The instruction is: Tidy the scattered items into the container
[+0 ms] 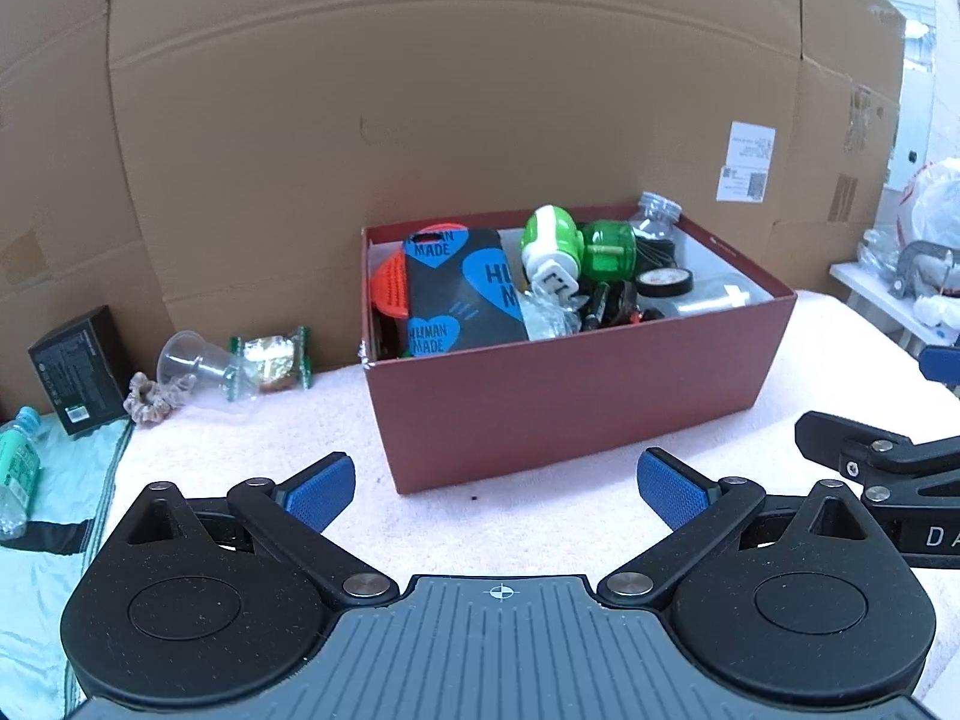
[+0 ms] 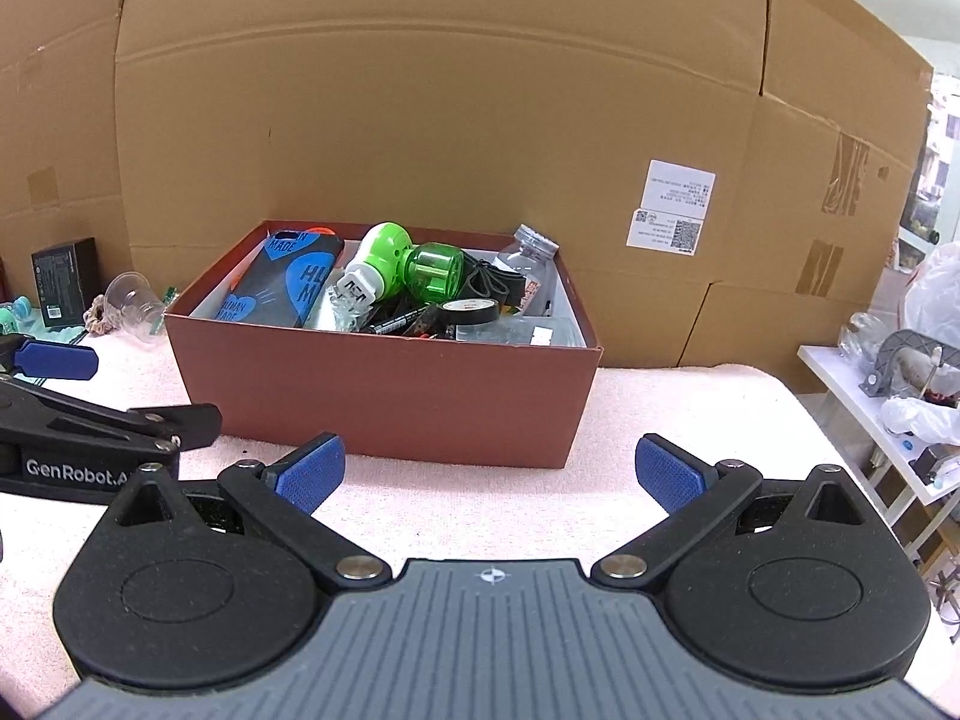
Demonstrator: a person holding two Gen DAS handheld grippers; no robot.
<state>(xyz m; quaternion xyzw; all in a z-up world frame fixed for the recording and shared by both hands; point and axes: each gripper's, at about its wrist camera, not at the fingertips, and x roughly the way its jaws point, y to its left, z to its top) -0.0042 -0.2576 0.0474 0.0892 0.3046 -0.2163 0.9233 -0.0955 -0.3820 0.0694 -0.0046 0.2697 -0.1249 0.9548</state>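
Backdrop: brown cardboard wall (image 1: pixel 456 120) stands along the far edge, with a white shipping label (image 2: pixel 672 207) stuck on its right part.
Counter: pink towel (image 2: pixel 660 414) covers the counter; a pale green cloth (image 1: pixel 54 480) lies at its left end.
Container: dark red shoebox (image 1: pixel 570 384) sits mid-counter, close against the cardboard wall, open-topped and already well filled.
Inside the box: black phone case with blue hearts (image 1: pixel 462 294) leans at the left over an orange brush (image 1: pixel 390 288); a green-and-white plug-in device (image 2: pixel 408 267) lies in the middle; a roll of black tape (image 1: pixel 663 283), a black marker (image 2: pixel 393 322) and a clear empty bottle (image 2: pixel 528 258) fill the right side.
Still scattered: left of the box, near the wall, lie a clear plastic cup (image 1: pixel 198 363) on its side, a gold-and-green snack packet (image 1: pixel 273 354), a beige scrunchie (image 1: pixel 153 399), a black carton (image 1: pixel 78 369) and a small teal bottle (image 1: pixel 18 468).
Left gripper (image 1: pixel 495 480): jaws spread wide, nothing between the blue pads, hovering near the box's front.
Right gripper (image 2: pixel 489 471): jaws likewise wide apart and empty, just right of the left one.
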